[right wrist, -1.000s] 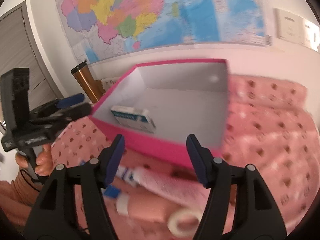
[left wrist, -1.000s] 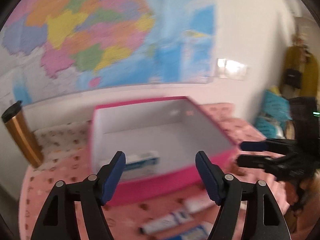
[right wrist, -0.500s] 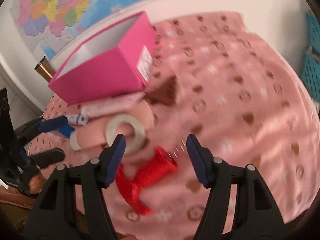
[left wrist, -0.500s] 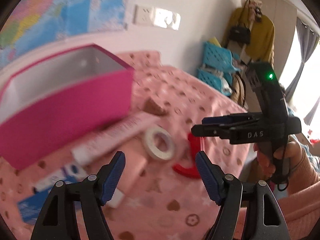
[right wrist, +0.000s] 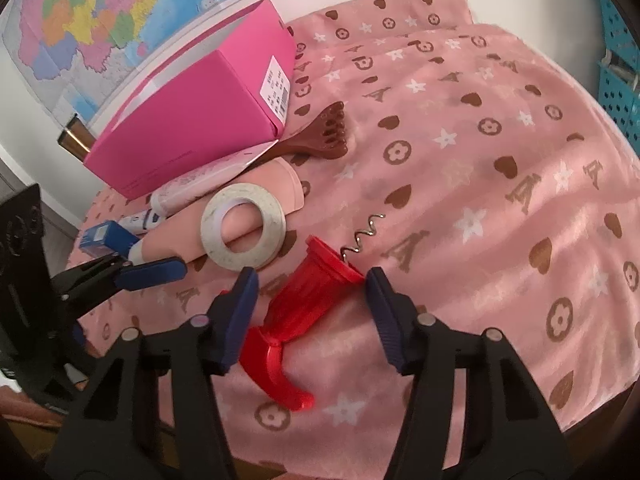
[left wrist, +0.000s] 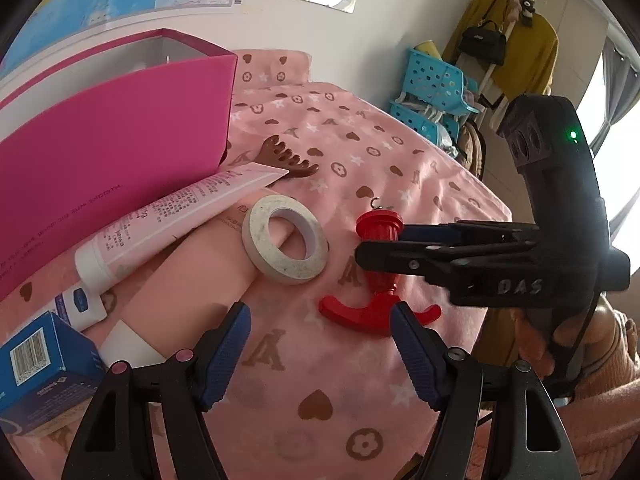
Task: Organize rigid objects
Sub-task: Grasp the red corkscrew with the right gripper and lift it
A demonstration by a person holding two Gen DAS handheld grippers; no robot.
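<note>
The red corkscrew (right wrist: pixel 304 304) lies on the pink cloth (right wrist: pixel 500 152), its metal spiral pointing away and its curved handle nearest the camera. The right gripper (right wrist: pixel 310 284) straddles its ribbed body: the fingers (right wrist: pixel 240 304) are closing with the body between them, the right pad at the flared rim, the left pad still clear of it. The left gripper (left wrist: pixel 320 332) hovers open just left of the corkscrew's handle, nothing between its fingers. Left of the corkscrew, a tape roll (right wrist: pixel 243 226) rests on a peach tube (left wrist: pixel 192 276). Farther left are a pink tube (left wrist: pixel 172 216) and a blue box (left wrist: pixel 36 372). The magenta box (right wrist: pixel 192 120) stands far left, a brown comb (right wrist: pixel 320 138) at its corner.
</note>
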